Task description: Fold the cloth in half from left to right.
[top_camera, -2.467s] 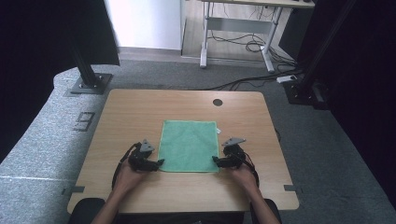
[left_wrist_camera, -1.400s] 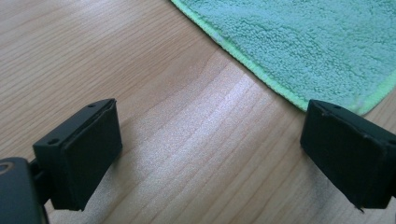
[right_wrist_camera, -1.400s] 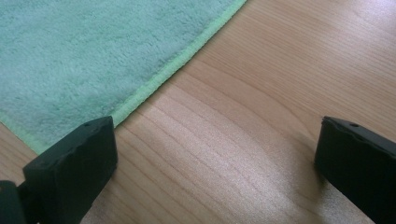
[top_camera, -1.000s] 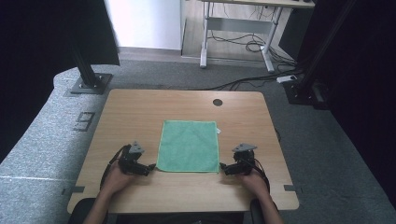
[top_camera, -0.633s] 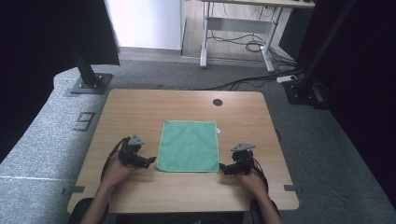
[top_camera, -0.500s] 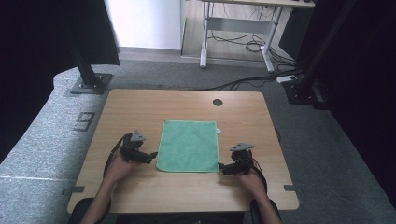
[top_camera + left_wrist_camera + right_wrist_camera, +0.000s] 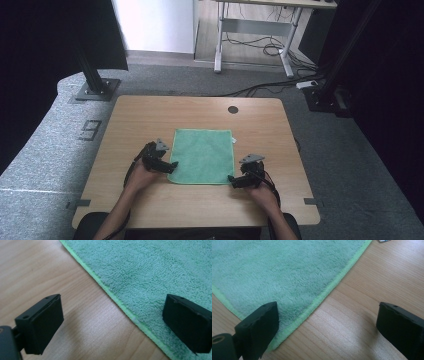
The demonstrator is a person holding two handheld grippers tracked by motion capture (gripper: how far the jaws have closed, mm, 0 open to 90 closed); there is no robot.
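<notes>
at the green towel's [image 7: 203, 155] near corners (flat on the table [image 7: 125, 117]), left gripper [image 7: 171, 166] and right gripper [image 7: 231, 179] gape wide.

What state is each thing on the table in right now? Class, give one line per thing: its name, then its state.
Green cloth: spread flat and unfolded on the table, its white tag at the far right corner.
Left gripper: open, jaws straddling the cloth's left edge near the near corner.
Right gripper: open, jaws straddling the cloth's near right corner.
Table: wooden top, bare around the cloth.
</notes>
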